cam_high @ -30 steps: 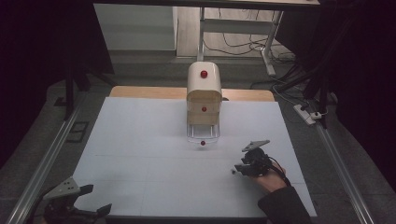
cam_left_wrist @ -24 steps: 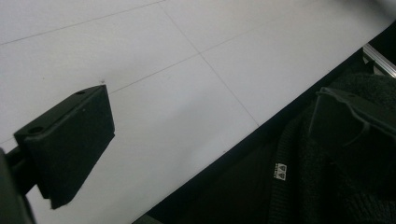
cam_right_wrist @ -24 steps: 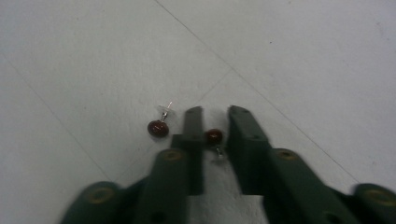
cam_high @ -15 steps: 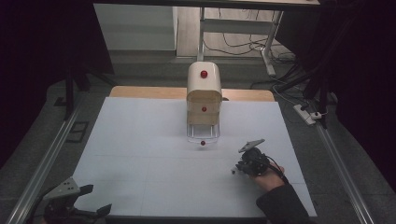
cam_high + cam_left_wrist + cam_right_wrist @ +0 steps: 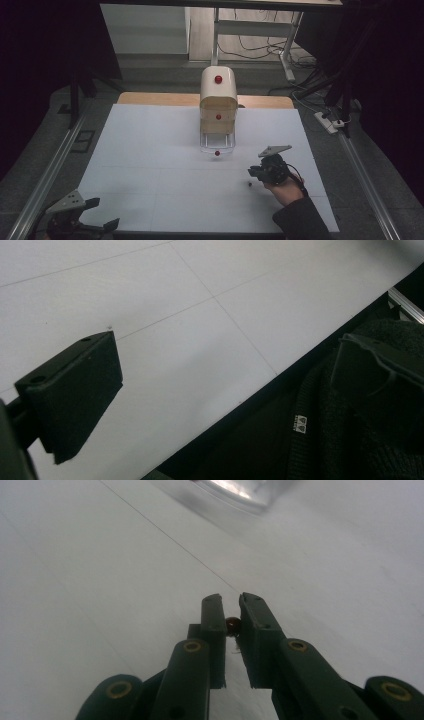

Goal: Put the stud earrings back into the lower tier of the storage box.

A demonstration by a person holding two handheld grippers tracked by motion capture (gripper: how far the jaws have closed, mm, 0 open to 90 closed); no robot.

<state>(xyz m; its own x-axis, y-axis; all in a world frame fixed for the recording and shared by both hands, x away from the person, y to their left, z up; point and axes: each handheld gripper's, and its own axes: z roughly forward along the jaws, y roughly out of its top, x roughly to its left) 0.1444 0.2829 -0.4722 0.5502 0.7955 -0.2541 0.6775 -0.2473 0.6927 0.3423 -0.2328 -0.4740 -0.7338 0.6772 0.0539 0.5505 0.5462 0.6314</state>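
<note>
A small dark red bead (image 5: pixel 232 625) sits between the jaws of my right gripper (image 5: pixel 231 611), low over the white table (image 5: pixel 150 175); the jaws press on both its sides. In the high view this gripper (image 5: pixel 254 173) is at the right front of the table, pointing left, with the bead (image 5: pixel 248 184) as a dark dot by its tips. My left gripper (image 5: pixel 102 214) hangs open at the table's front left corner. In the left gripper view its jaws (image 5: pixel 225 390) stand wide apart with nothing between them.
A cream cabinet of small drawers (image 5: pixel 218 100) with red knobs stands at the back middle. Its clear bottom drawer (image 5: pixel 217 145) is pulled out toward me. The table's front edge (image 5: pixel 240 400) runs under the left gripper, with dark clothing (image 5: pixel 350 440) beyond it.
The right gripper has shifted only slightly around the bead. The left gripper has stayed still.
</note>
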